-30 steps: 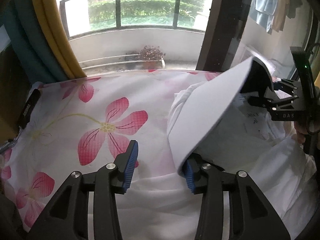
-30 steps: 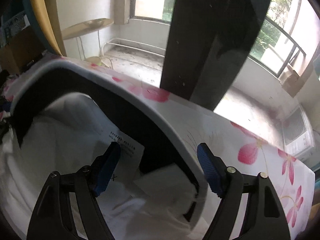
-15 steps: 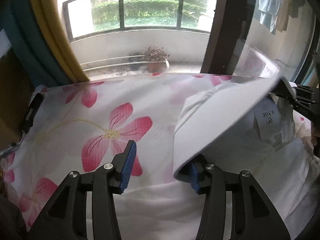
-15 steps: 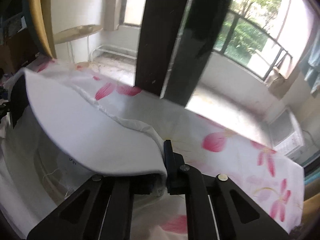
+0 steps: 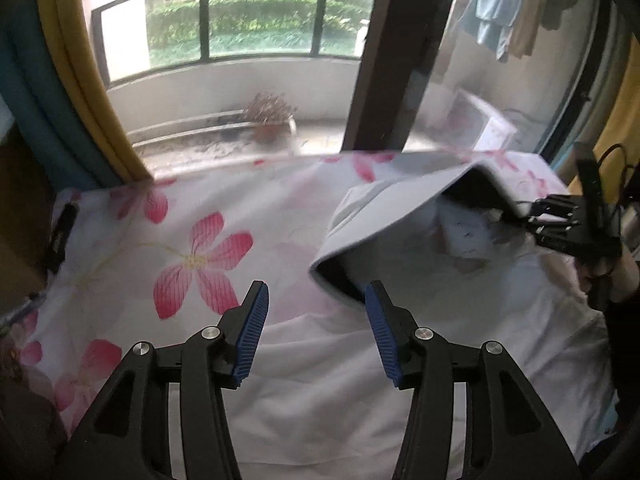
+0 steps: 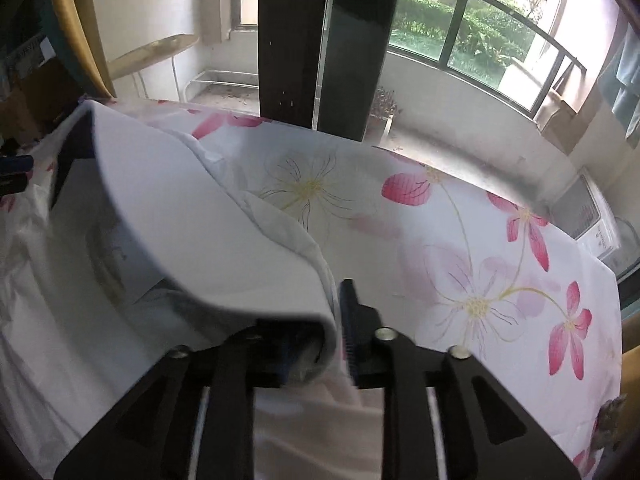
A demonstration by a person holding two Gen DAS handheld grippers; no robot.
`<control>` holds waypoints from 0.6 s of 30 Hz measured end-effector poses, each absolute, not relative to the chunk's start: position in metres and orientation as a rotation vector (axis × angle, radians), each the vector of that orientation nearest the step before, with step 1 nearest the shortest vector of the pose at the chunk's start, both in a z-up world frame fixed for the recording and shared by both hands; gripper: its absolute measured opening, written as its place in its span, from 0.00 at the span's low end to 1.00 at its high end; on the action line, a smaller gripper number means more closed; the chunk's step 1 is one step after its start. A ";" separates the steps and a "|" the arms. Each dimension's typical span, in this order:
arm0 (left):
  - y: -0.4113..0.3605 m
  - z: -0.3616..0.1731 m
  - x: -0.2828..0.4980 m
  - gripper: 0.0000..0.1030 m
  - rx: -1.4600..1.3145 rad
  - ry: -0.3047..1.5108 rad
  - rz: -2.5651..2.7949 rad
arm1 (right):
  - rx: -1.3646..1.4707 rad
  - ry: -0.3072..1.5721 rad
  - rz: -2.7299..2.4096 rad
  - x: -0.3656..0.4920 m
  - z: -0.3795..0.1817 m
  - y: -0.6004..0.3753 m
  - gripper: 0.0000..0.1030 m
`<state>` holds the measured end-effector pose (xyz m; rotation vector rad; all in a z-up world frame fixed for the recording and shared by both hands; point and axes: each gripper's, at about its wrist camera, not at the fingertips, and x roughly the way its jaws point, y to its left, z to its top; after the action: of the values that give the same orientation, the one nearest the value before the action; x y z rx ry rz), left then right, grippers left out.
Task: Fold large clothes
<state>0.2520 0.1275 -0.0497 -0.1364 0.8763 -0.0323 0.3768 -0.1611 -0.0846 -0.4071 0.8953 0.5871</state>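
A large white garment (image 5: 400, 344) lies on a floral bedsheet (image 5: 192, 248). A stiff white folding board (image 5: 404, 216) stands tilted over the garment's collar; it also shows in the right wrist view (image 6: 192, 240). My left gripper (image 5: 316, 332) is open, with the board's near corner just beyond its right finger. My right gripper (image 6: 320, 340) is shut on the board's edge together with a fold of white cloth (image 6: 316, 264). The right gripper also shows in the left wrist view (image 5: 560, 224) at the far right.
The bed runs along a window with a dark frame post (image 5: 384, 52) and a yellow curtain (image 5: 84, 64). A dark object (image 5: 60, 236) lies at the sheet's left edge. Clothes hang at the upper right (image 5: 504, 12).
My right gripper has closed on the board's edge and lowered it towards the bed. My left gripper has stayed open and drawn back a little from the board's corner.
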 end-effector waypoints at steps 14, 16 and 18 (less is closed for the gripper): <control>0.132 -0.042 0.317 0.54 -0.233 0.783 -0.049 | -0.350 0.794 0.640 0.365 -0.033 -0.167 0.55; 0.132 -0.044 0.320 0.55 -0.236 0.778 -0.049 | -0.339 0.773 0.645 0.367 -0.024 -0.169 0.56; 0.133 -0.057 0.326 0.55 -0.229 0.814 -0.049 | -0.318 0.760 0.644 0.372 -0.021 -0.169 0.58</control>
<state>0.3256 0.1334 -0.0565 -0.2291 0.8136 -0.0488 0.3723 -0.1687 -0.0214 -0.3176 0.7599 0.6444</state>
